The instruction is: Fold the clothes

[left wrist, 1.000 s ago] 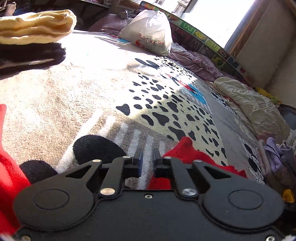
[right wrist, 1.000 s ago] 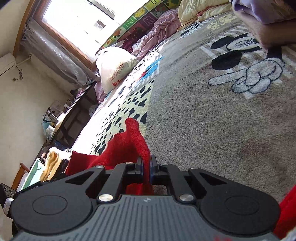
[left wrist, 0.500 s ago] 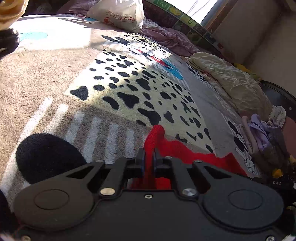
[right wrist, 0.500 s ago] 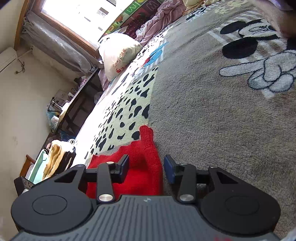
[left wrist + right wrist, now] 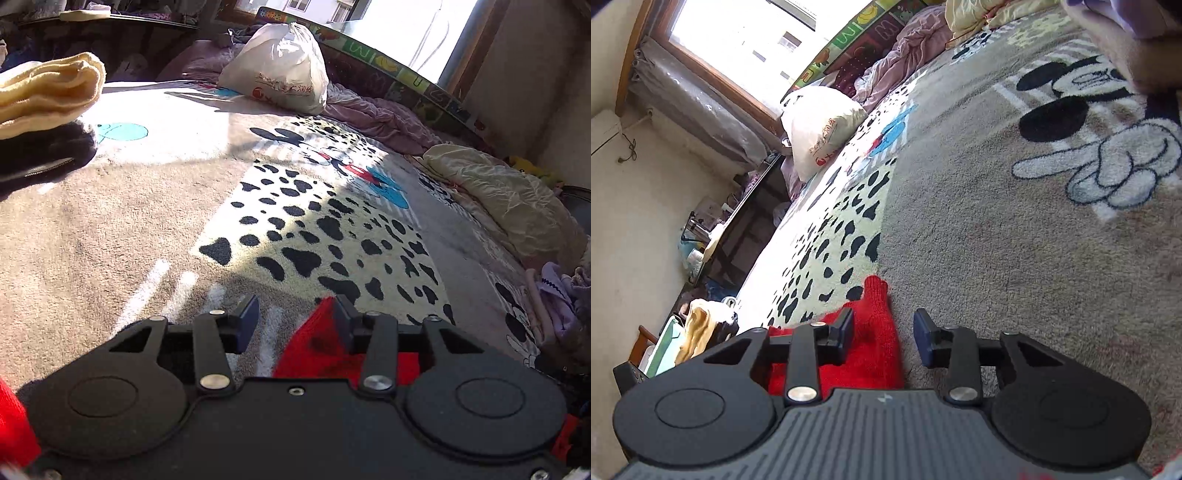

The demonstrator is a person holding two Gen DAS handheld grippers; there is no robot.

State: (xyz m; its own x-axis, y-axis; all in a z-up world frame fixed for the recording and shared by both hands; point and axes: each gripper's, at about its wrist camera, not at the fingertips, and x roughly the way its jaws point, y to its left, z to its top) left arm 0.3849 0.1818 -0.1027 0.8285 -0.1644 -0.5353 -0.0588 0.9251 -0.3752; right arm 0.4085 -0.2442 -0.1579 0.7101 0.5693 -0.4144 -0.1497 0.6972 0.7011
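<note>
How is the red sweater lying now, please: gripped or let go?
Let go: both grippers have just opened, and the red sweater lies on the blanket.

Sweater on blanket; bag behind.

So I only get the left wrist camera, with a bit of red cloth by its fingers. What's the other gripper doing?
Observer: The right gripper has just been opening its jaws. They stand apart, and the narrow end of the red garment lies between them, unclamped.
Operator: What's ahead of it?
Observer: A cartoon mouse print with a white gloved hand, on the blanket.
Operator: Anything under the window?
Observer: Clear plastic sheeting hangs below the window frame.
</note>
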